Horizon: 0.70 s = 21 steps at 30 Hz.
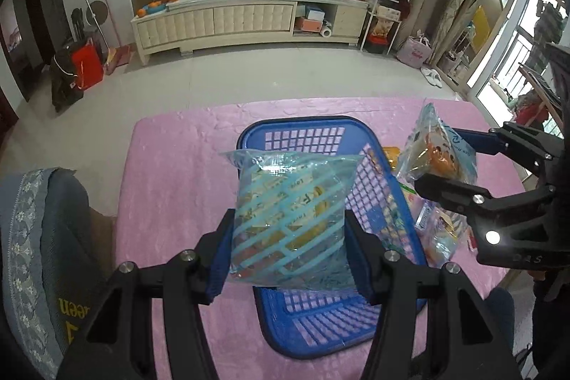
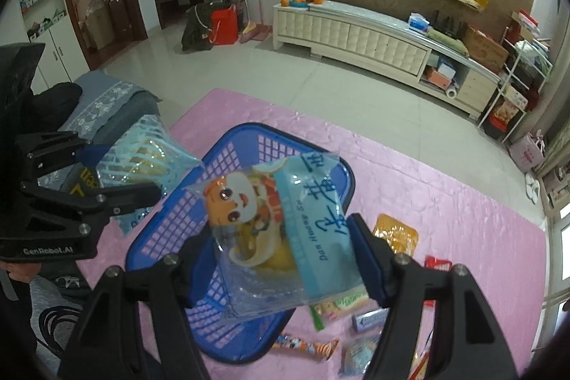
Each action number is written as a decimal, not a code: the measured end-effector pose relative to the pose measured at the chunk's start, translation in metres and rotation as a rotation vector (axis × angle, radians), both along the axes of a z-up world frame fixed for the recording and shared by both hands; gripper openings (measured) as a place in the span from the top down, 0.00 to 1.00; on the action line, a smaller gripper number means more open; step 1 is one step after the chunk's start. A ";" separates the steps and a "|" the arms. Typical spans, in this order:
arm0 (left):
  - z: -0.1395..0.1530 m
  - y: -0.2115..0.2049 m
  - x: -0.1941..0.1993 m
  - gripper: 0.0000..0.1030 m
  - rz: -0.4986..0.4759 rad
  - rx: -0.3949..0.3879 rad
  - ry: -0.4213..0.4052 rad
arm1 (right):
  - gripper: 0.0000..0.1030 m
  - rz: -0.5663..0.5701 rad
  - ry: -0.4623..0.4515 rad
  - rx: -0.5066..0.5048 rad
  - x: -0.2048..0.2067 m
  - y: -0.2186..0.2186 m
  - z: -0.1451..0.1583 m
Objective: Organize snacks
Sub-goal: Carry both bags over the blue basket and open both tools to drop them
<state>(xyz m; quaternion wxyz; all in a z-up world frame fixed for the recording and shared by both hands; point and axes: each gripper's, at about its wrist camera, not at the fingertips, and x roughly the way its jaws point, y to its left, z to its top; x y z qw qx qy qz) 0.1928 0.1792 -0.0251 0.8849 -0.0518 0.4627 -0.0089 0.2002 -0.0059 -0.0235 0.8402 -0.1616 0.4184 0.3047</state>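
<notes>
The right gripper [image 2: 281, 259] clamps a cartoon-printed snack bag [image 2: 285, 234] above the blue basket [image 2: 185, 230]. Left of the basket, the left gripper [image 2: 124, 173] clamps a striped bag [image 2: 142, 155]. Loose snacks [image 2: 395, 234] lie right of the basket.

Words you can read

The left hand-held gripper [image 2: 142, 180] says "GenRobot.AI" on its black side. The cartoon snack bag [image 2: 281, 237] held by the right hand-held gripper [image 2: 285, 255] says "Dan Huang Su" beside big blue Chinese letters.

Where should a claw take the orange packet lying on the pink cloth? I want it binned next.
Grip the orange packet across its two long edges, coming straight down from above. It lies flat on the pink cloth, apart from the blue basket, with bare cloth on its far side, so the claw probably has room there.
</notes>
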 end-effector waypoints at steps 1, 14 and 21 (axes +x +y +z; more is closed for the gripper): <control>-0.004 0.002 0.005 0.47 0.002 -0.006 0.005 | 0.29 0.002 0.001 -0.004 0.003 0.002 -0.001; -0.027 0.012 0.049 0.47 -0.029 -0.091 0.013 | 0.29 -0.004 0.043 -0.050 0.038 0.016 -0.032; -0.034 0.013 0.063 0.46 -0.034 -0.111 0.010 | 0.29 -0.025 0.047 -0.037 0.043 0.017 -0.033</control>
